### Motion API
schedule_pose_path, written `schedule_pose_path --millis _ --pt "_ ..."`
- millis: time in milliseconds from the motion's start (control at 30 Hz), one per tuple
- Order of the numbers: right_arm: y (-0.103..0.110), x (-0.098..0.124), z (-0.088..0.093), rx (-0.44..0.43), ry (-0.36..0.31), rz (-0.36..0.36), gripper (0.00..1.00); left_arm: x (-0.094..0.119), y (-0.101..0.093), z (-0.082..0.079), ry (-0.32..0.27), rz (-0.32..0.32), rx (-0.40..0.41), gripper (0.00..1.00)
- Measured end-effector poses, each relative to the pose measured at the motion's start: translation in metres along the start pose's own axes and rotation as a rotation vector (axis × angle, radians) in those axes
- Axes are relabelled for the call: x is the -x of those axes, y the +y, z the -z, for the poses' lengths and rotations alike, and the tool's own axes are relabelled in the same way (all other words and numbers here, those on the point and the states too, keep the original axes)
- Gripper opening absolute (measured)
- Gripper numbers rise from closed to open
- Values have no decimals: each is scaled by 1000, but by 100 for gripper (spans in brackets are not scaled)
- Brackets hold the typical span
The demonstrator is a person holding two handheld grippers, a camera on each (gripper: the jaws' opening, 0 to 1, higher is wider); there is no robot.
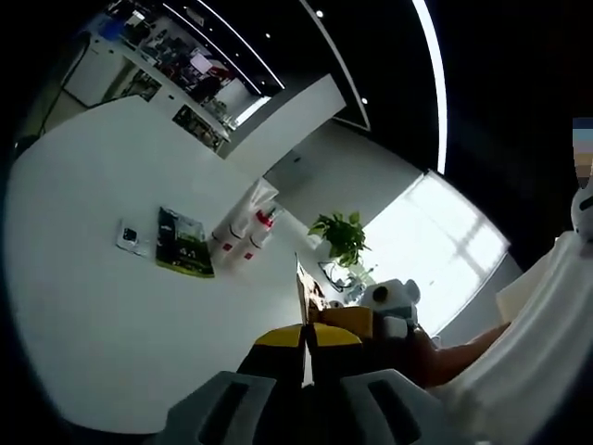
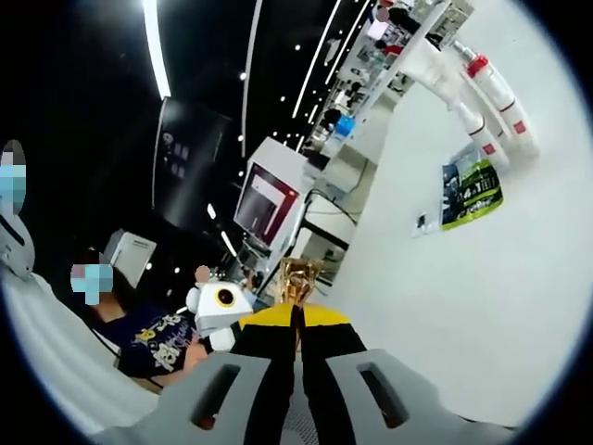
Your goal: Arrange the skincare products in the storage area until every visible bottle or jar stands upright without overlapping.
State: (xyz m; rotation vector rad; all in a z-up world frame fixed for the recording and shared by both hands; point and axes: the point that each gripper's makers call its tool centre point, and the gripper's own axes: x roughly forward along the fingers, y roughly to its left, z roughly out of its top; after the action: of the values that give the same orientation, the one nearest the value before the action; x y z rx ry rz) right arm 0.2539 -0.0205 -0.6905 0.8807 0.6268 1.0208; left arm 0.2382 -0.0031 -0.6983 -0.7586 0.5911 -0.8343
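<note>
Left gripper view: the left gripper point(image 1: 306, 338) is seen with its yellow-tipped jaws pressed together, nothing pinched. On the white table point(image 1: 93, 306), 3 white bottles point(image 1: 246, 227) with red caps are found lying clustered, just beside a dark green packet point(image 1: 183, 243).

Right gripper view: the right gripper point(image 2: 296, 320) is likewise closed on nothing. The bottles point(image 2: 482, 102) are spotted far across the table, near the packet point(image 2: 471, 193).
</note>
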Motion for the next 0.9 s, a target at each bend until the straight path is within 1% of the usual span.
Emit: schedule_pose_path --millis 100,333,600,733,833,900 --pt "0 1 -1 3 -4 2 0 -1 0 2 9 2 0 1" --pt "1 2 -3 -3 -13 -2 0 0 -2 1 5 12 8 1" --pt "1 2 -3 -4 -10 -1 0 -1 0 1 7 6 6 2" --pt "0 3 -3 -17 -10 -2 0 -2 2 2 9 -8 -1 5" --pt "1 3 -3 -20 -6 -5 0 -2 7 1 3 -36 8 9" --pt "1 3 -2 -14 -5 -5 0 -1 6 -1 -8 -30 13 10"
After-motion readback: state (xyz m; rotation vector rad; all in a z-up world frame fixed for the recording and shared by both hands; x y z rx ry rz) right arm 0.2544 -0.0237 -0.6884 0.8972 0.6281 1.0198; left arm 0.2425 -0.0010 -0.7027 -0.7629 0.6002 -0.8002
